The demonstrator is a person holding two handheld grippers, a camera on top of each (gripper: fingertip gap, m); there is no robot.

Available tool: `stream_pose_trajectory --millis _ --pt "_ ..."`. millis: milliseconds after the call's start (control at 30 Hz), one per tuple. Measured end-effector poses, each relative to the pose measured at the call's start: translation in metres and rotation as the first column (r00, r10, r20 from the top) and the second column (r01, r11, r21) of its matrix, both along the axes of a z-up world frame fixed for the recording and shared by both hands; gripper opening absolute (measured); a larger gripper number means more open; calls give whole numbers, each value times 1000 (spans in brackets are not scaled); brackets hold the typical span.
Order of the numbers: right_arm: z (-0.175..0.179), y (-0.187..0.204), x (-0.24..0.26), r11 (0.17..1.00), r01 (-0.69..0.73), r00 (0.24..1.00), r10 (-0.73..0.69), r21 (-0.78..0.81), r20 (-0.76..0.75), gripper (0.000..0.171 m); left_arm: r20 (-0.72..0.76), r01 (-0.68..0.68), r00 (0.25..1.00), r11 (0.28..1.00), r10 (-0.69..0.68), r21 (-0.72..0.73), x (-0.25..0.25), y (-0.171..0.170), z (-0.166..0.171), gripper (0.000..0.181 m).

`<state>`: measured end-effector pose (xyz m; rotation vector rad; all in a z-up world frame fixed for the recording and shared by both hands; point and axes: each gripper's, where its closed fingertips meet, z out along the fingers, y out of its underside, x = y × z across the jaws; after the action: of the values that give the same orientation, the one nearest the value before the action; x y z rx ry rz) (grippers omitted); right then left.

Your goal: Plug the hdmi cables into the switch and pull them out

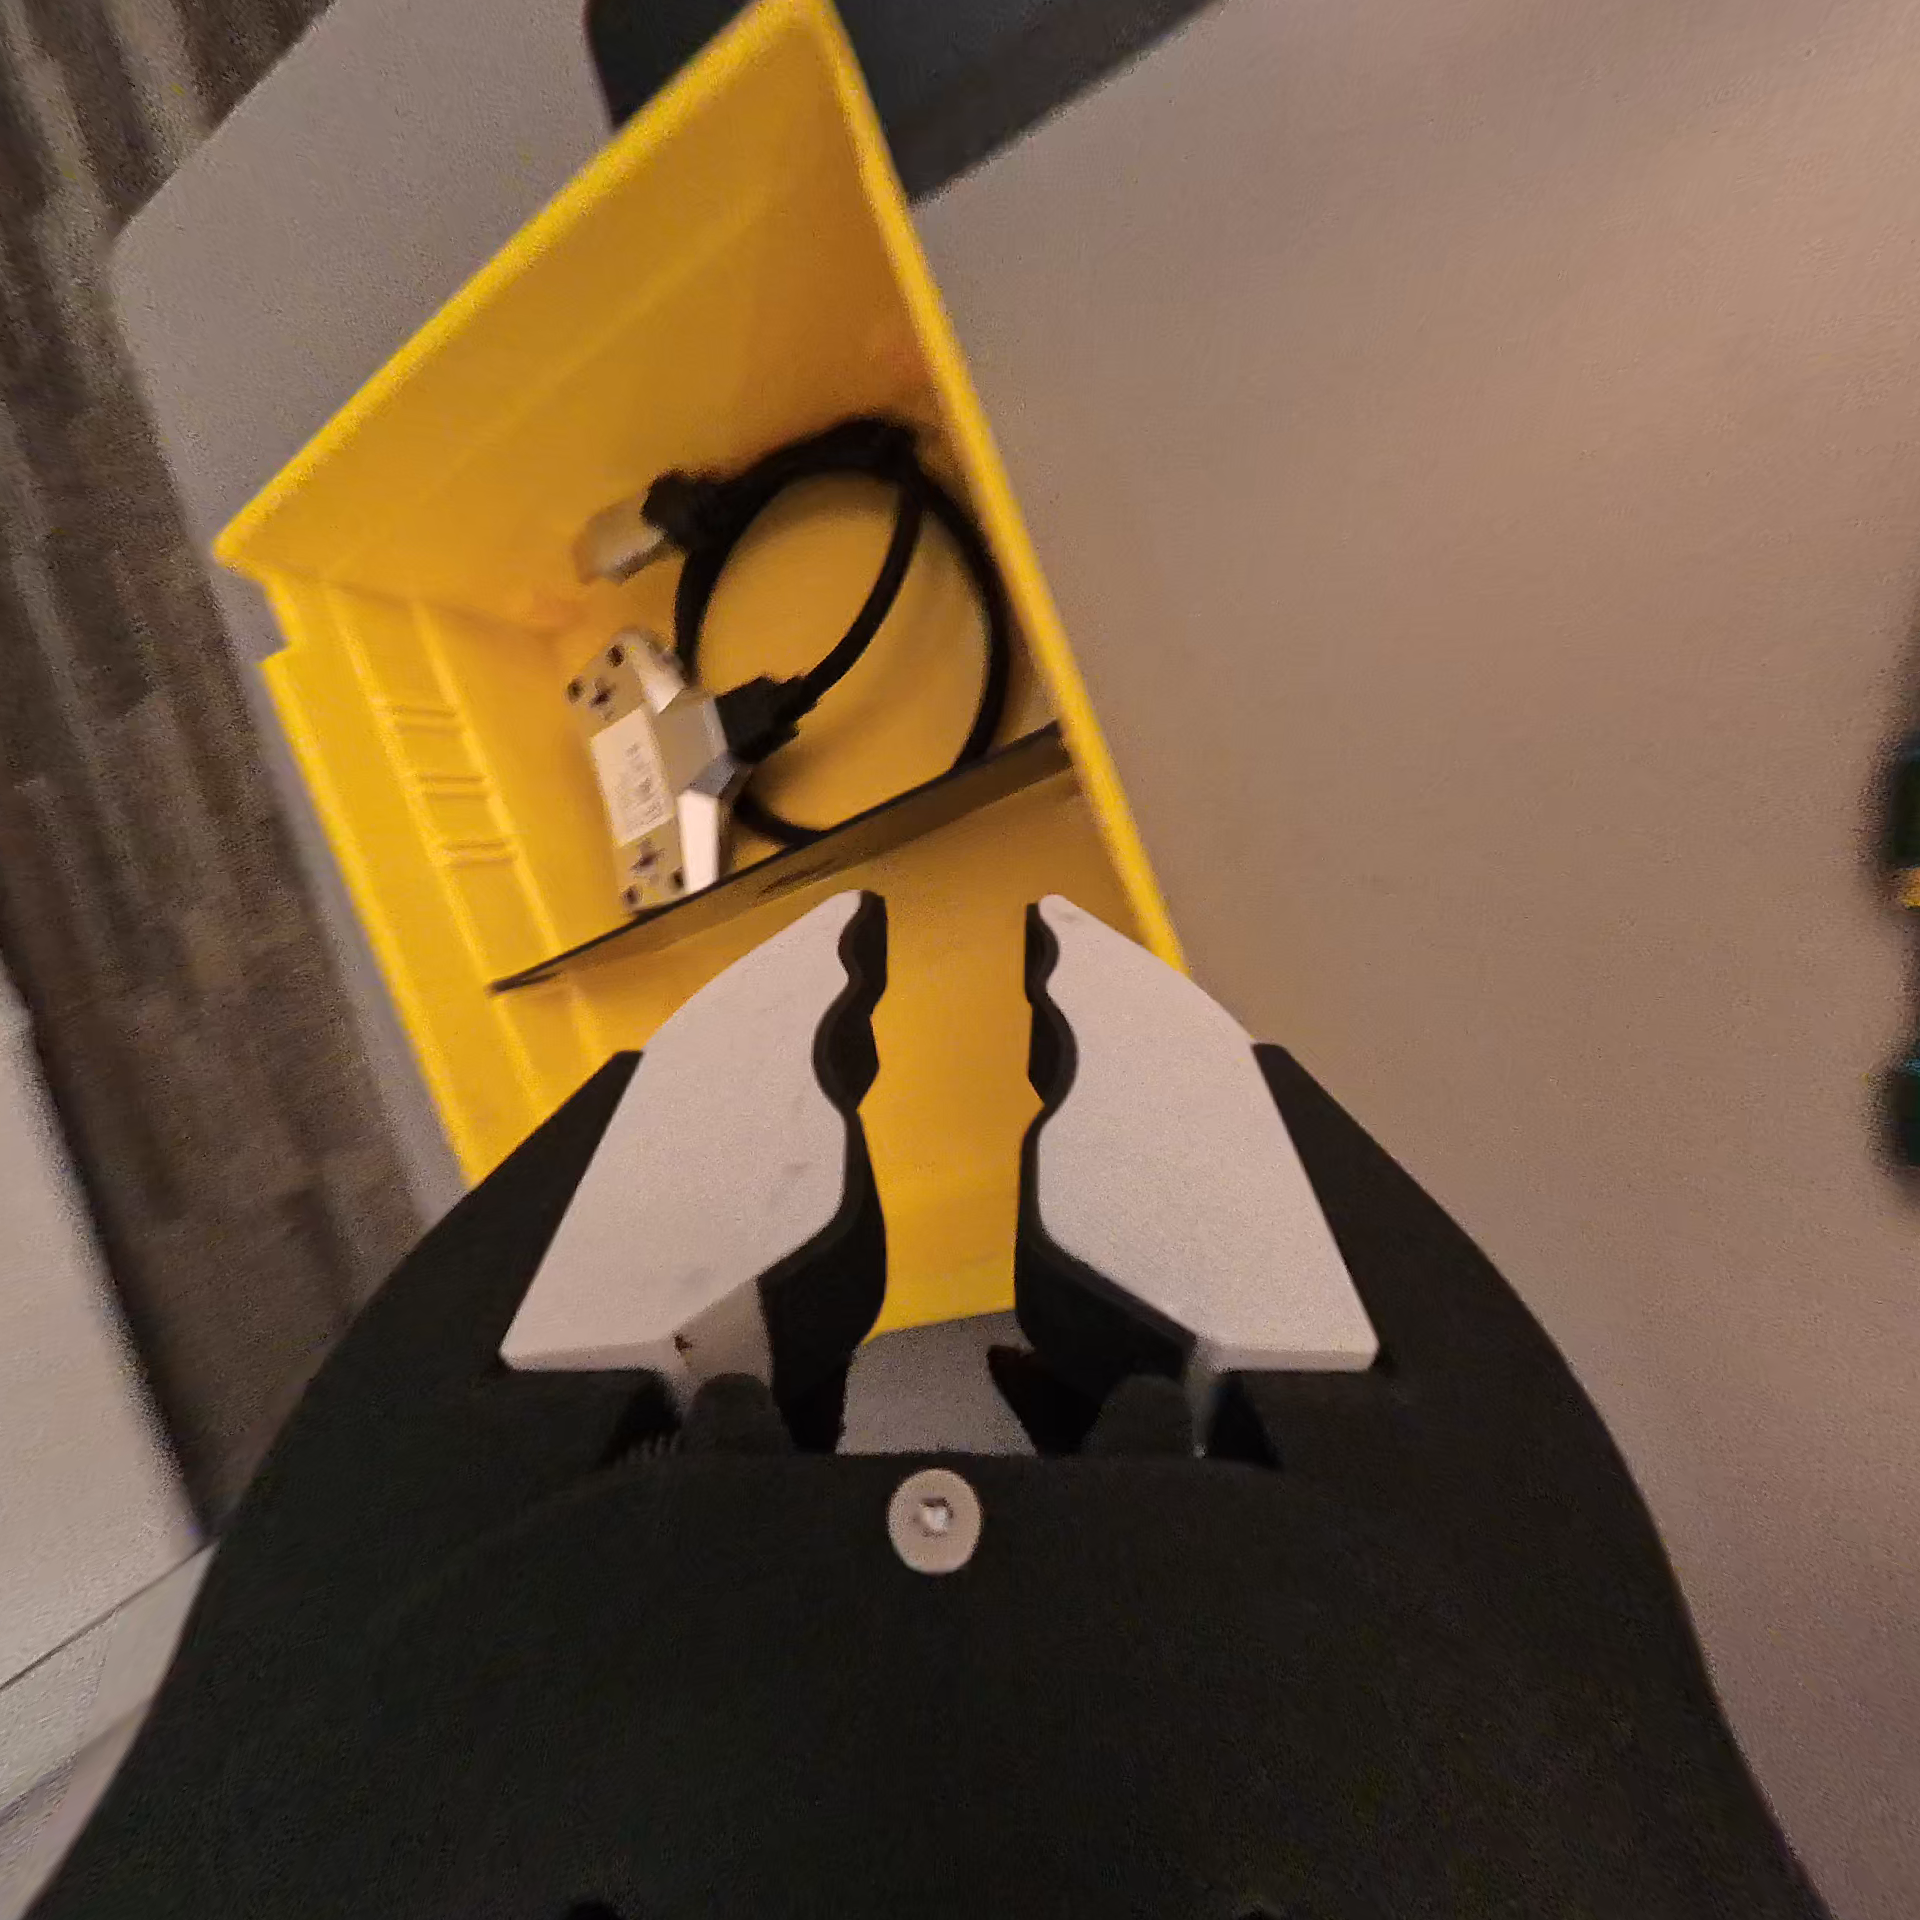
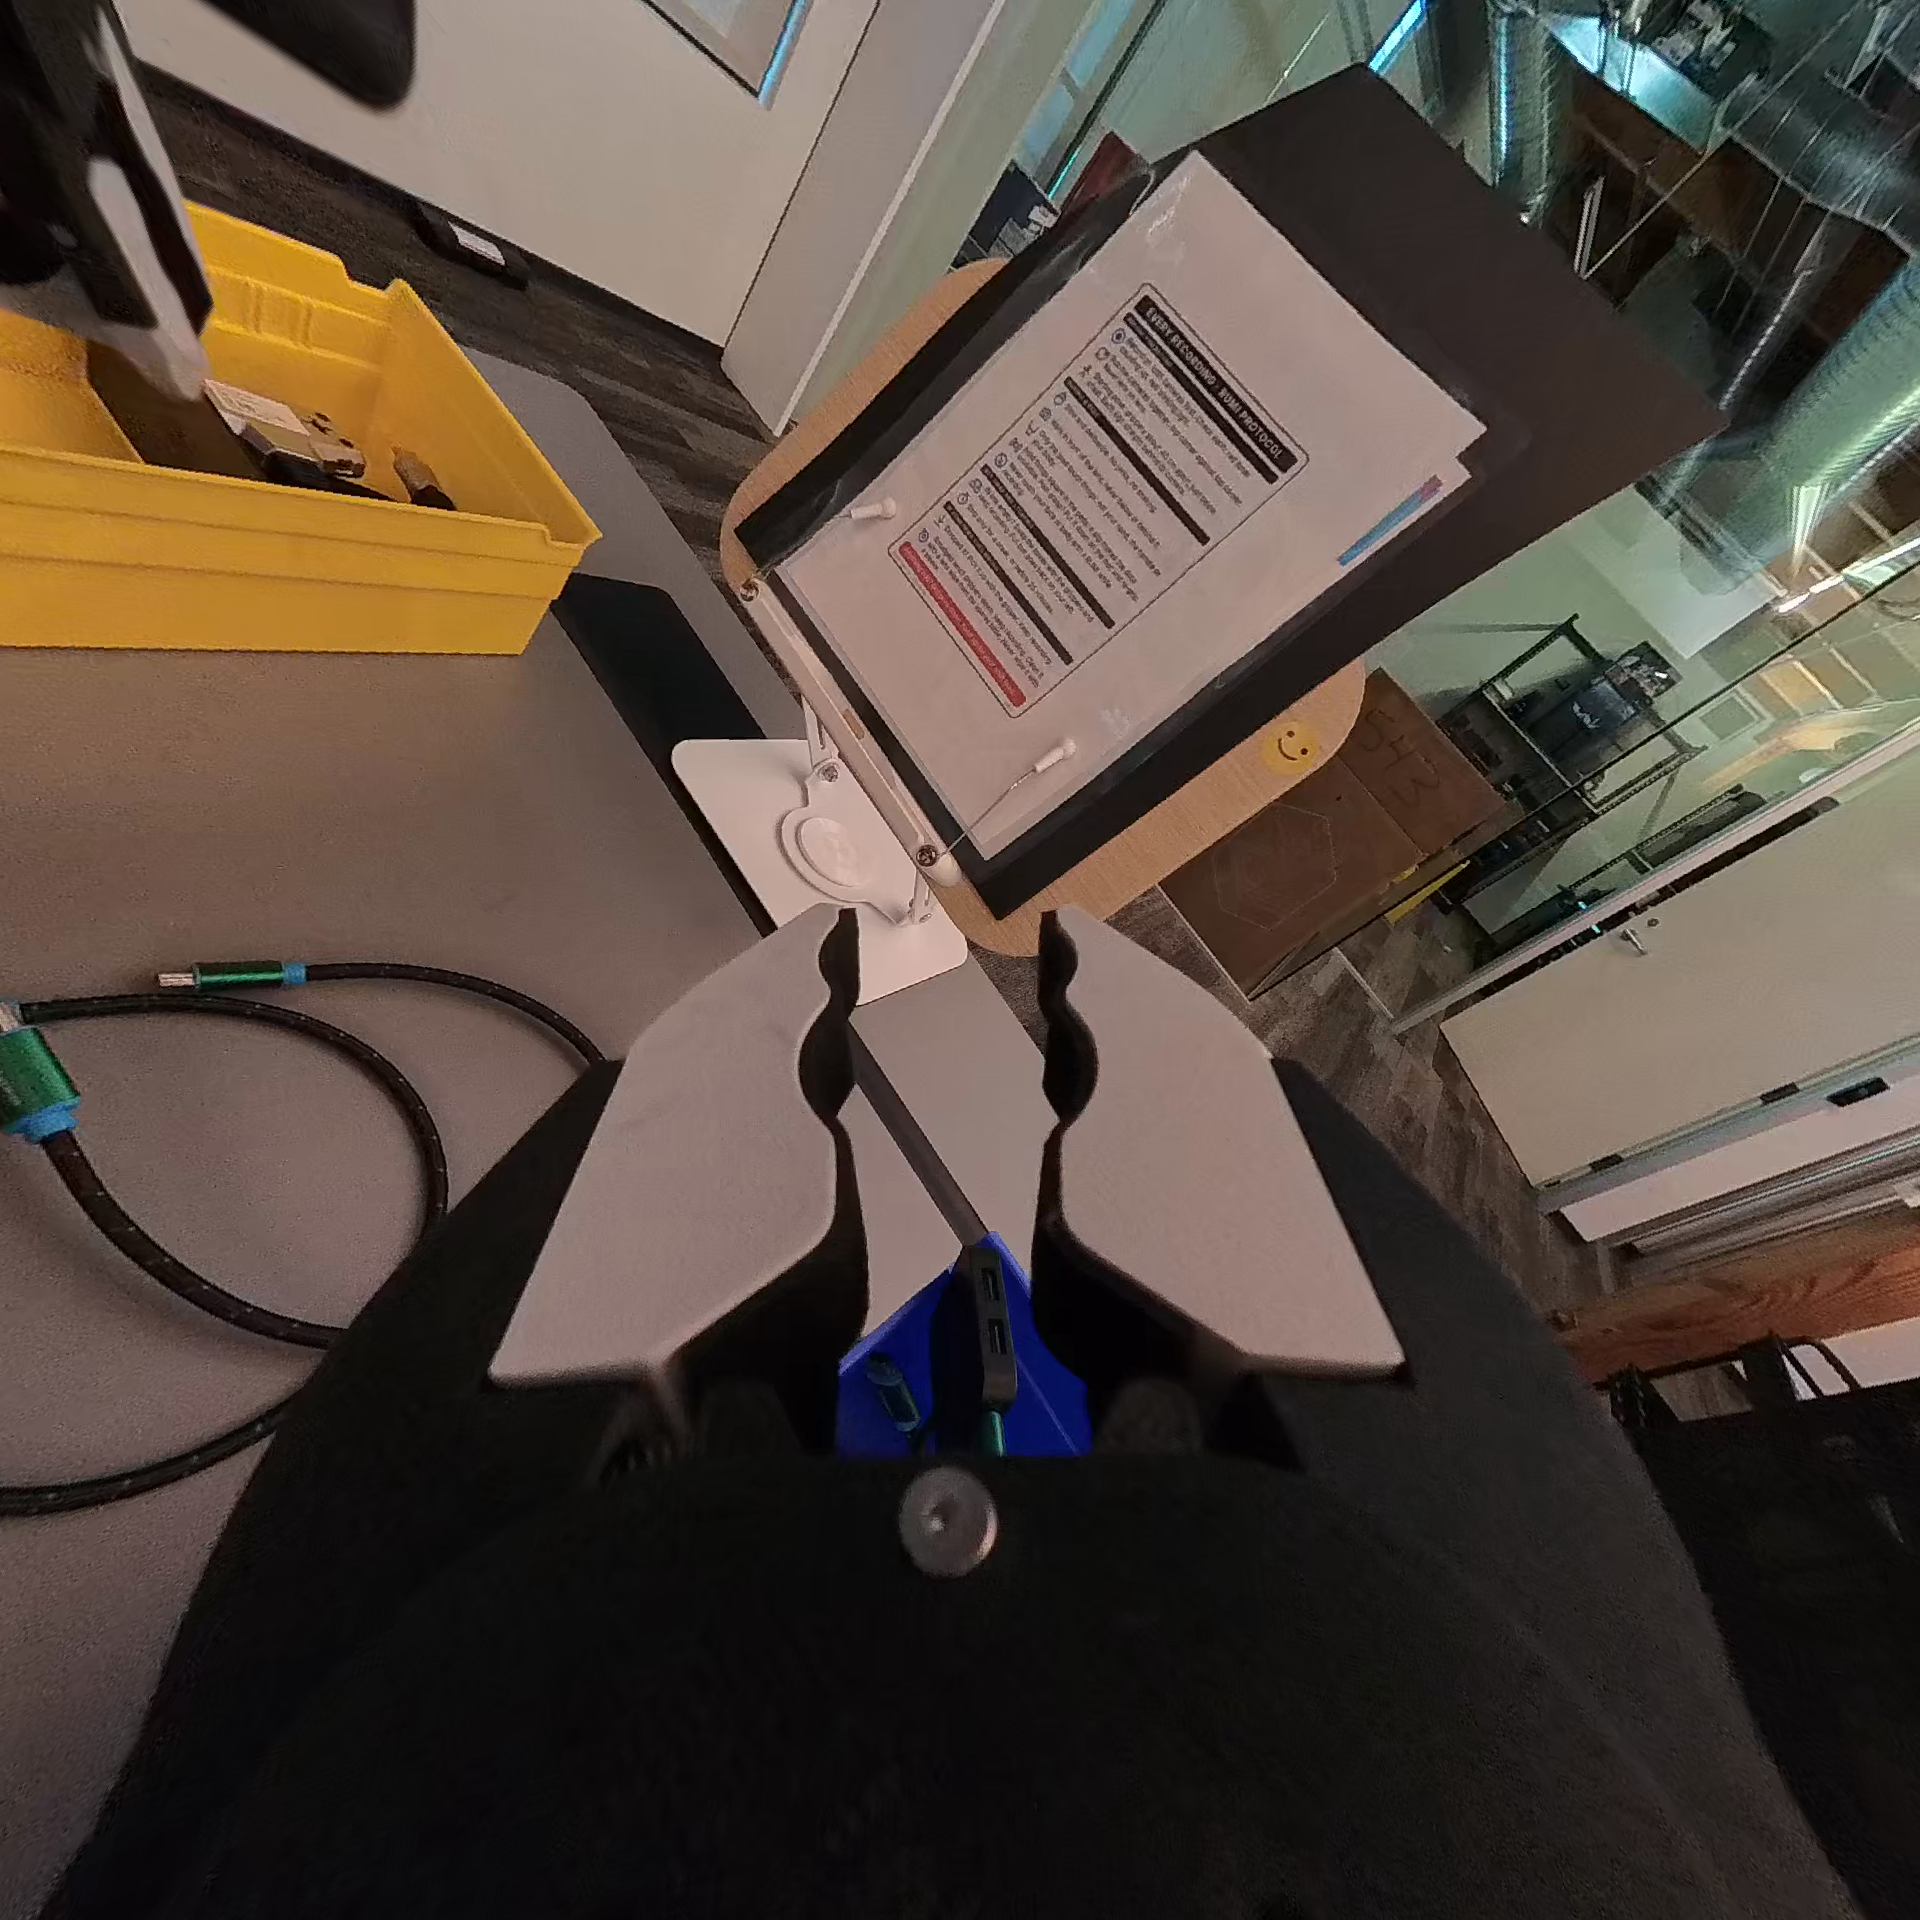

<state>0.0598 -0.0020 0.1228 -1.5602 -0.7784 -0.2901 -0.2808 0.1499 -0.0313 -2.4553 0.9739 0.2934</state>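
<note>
Left gripper [image 1: 954, 914], jaws apart and empty, faces the bin [image 1: 499, 436]; switch [image 1: 649, 774] lies up-left, long axis near-vertical; right gripper [image 2: 945, 925] also gapes

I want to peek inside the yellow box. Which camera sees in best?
The left wrist view: it looks straight down into the yellow box at a coiled black cable. The right wrist view shows mostly its outside wall.

Printed sheet [image 2: 1101, 499] on the tablet stand; handwritten number on a cardboard box [image 2: 1403, 774]; label on the switch [image 1: 636, 781].
</note>
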Motion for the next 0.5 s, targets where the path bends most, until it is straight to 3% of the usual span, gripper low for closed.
stream_pose_trajectory --millis 133,267,367,500 --pt "-2 0 -1 1000 5 1000 -4 -4 15 34 255 29 967 997 -10 -72 34 -13 6 31" --pt "-4 0 -2 1000 7 999 -7 -8 40 35 64 -5 998 983 17 -184 17 -16 -28 32" --pt "-5 0 -3 1000 7 999 -6 -11 47 35 57 40 998 963 -26 -265 23 -24 -41 11" --pt "-6 1 -2 1000 8 999 -7 -17 49 35 23 48 999 962 -43 -268 20 -27 -41 10"
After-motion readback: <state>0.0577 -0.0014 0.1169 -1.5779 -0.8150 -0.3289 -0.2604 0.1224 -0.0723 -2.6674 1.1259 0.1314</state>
